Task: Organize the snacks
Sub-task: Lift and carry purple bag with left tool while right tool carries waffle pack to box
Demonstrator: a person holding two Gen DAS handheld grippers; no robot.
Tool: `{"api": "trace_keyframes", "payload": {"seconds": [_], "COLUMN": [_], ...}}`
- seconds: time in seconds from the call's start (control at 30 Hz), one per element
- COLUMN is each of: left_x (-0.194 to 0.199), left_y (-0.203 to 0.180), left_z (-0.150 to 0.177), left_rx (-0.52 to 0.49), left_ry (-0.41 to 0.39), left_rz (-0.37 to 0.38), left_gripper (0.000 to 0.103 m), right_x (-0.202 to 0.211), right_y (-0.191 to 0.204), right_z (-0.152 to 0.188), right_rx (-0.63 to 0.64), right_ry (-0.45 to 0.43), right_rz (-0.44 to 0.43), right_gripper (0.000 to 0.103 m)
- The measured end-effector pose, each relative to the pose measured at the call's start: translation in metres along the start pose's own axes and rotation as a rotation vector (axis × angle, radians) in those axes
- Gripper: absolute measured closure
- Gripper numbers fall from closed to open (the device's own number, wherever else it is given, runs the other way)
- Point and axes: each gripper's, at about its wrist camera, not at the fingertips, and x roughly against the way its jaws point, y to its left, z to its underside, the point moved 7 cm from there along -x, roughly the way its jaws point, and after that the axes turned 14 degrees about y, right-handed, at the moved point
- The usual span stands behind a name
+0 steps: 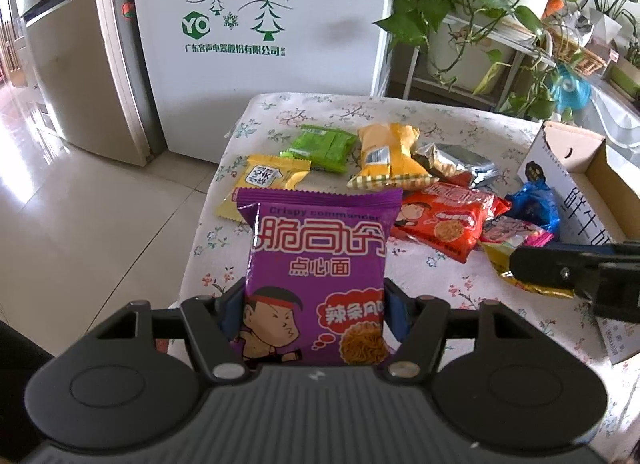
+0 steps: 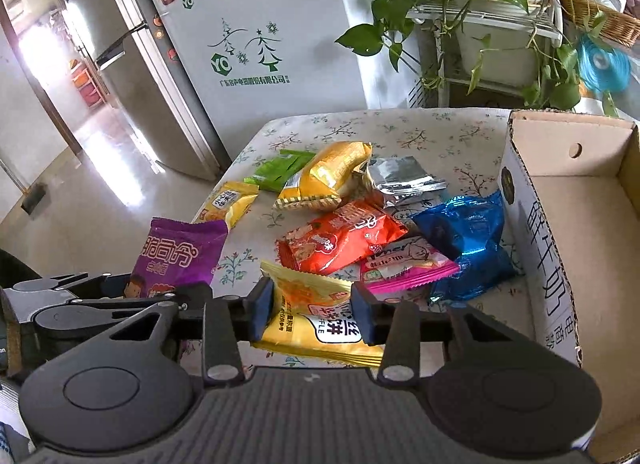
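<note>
The left gripper (image 1: pixel 314 316) is clamped on a purple packet (image 1: pixel 318 264), which stands upright between its blue pads above the table's near edge. The right gripper (image 2: pixel 312 310) is clamped on a yellow packet (image 2: pixel 316 316), its pads pressing both sides. The other snacks lie on the flowered table (image 2: pixel 440 131). From the yellow packet, a red packet (image 2: pixel 340 240) lies at twelve o'clock, a pink packet (image 2: pixel 404 264) at one o'clock and a blue packet (image 2: pixel 468 240) at two o'clock, beside the cardboard box (image 2: pixel 580 223). Beyond the red one, a gold bag (image 2: pixel 324 179) and a silver packet (image 2: pixel 400 179) lie side by side at twelve o'clock, a green packet (image 2: pixel 280 171) and a small yellow packet (image 2: pixel 232 203) at eleven o'clock. The box sits at three o'clock.
</note>
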Motion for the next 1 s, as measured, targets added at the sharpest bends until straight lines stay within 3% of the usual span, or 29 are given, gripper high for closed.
{"api": "trace_keyframes", "payload": {"seconds": [0.5, 1.0], "left_x": [0.022, 0.029], "left_y": [-0.032, -0.112], "left_z": [-0.018, -0.049], "left_rx": [-0.04, -0.108], "left_ry": [-0.045, -0.044], "left_rz": [0.03, 0.125], "left_gripper": [0.036, 0.036], "right_x": [0.05, 0.077], "right_y": [-0.025, -0.08], "right_z": [-0.024, -0.036], "right_rx": [-0.064, -0.154], "right_ry": [-0.156, -0.2], "right_rz": [-0.005, 0.13], "right_gripper": [0.055, 0.055]}}
